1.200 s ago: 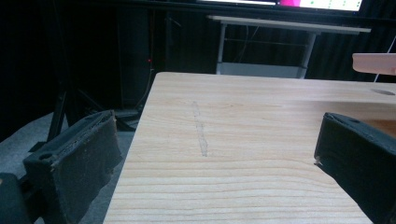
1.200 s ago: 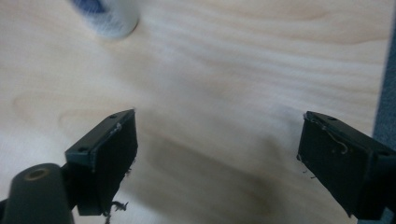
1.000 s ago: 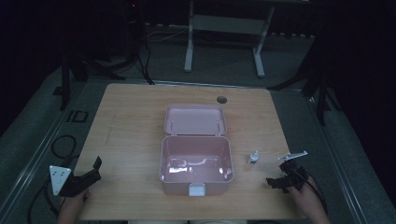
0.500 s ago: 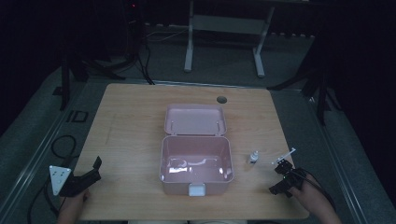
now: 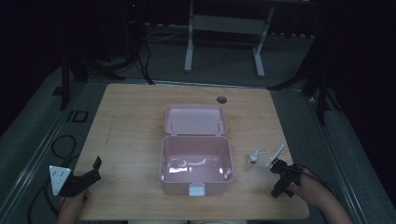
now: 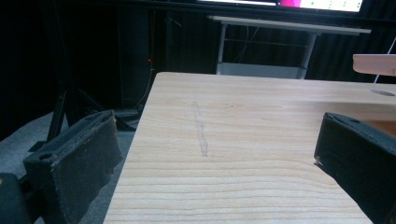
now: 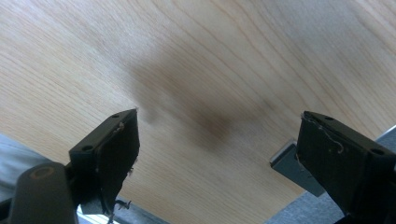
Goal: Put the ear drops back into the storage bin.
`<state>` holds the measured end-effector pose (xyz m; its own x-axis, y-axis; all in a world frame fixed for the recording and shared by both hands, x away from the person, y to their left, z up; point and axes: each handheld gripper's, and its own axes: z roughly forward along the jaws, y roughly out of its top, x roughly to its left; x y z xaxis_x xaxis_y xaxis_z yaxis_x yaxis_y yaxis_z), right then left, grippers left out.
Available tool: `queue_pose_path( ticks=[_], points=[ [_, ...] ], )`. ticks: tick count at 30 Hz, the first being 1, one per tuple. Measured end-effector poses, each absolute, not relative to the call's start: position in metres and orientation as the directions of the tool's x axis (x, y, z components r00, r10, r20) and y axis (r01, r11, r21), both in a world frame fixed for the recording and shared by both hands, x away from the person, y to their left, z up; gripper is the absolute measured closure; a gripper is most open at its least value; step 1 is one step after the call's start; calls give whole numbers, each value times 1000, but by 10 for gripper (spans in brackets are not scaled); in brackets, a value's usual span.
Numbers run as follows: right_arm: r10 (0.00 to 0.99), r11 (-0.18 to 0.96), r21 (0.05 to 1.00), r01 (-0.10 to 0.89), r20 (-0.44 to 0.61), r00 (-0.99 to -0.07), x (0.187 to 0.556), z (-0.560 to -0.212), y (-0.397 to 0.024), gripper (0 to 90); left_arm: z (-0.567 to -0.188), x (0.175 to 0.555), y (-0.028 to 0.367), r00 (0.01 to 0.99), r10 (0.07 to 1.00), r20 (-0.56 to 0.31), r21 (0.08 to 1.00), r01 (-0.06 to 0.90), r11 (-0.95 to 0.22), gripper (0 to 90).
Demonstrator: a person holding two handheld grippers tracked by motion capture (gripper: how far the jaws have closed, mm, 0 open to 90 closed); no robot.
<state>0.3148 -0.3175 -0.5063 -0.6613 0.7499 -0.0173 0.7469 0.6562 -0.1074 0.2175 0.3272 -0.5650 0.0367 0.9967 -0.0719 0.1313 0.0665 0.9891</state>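
A pink box point(image 5: 196, 163) sits open at the middle of the wooden table point(image 5: 135, 121), its lid point(image 5: 195, 119) lying back on the far side; just right of it stand a small white bottle point(image 5: 253, 157) and a thin white stick point(image 5: 275, 155); the right gripper point(image 5: 281, 179) hovers near these at the near right, jaws spread wide over bare wood; the left gripper point(image 5: 86, 177) rests at the near left edge, well apart from the box, jaws wide open too, holding nothing.
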Motion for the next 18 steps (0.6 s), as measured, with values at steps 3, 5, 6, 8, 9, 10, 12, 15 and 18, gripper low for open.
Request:
queue_pose_path(
  ticks=[3,5,6,8,9,10,12,15,18],
  points=[
    [758,648,-109,754,-6,-652,319,-505,-316,131,-565,217,327,35,997,-71,989,131,66,4],
    [761,646,-99,757,7,-648,322,-504,-315,130,-565,217,327,36,997,-71,989,131,66,4],
    [762,646,-97,757,16,-647,324,-504,-315,128,-565,217,327,35,997,-72,989,131,66,4],
    [751,659,-88,747,23,-660,327,-502,-313,115,-565,217,327,36,997,-72,989,131,67,4],
    [751,659,-83,747,26,-660,328,-502,-313,108,-565,217,327,36,997,-72,989,131,67,4],
    [752,659,-80,748,22,-659,329,-501,-312,108,-565,217,327,36,997,-72,989,131,67,4],
    [747,664,-73,745,3,-665,333,-499,-311,108,-565,217,327,36,997,-72,989,132,67,4],
    [739,673,-72,737,5,-674,338,-497,-308,108,-565,217,327,37,997,-72,989,132,66,4],
    [738,674,-66,736,12,-675,345,-496,-304,109,-565,217,327,37,997,-71,989,131,66,4]
  ],
)
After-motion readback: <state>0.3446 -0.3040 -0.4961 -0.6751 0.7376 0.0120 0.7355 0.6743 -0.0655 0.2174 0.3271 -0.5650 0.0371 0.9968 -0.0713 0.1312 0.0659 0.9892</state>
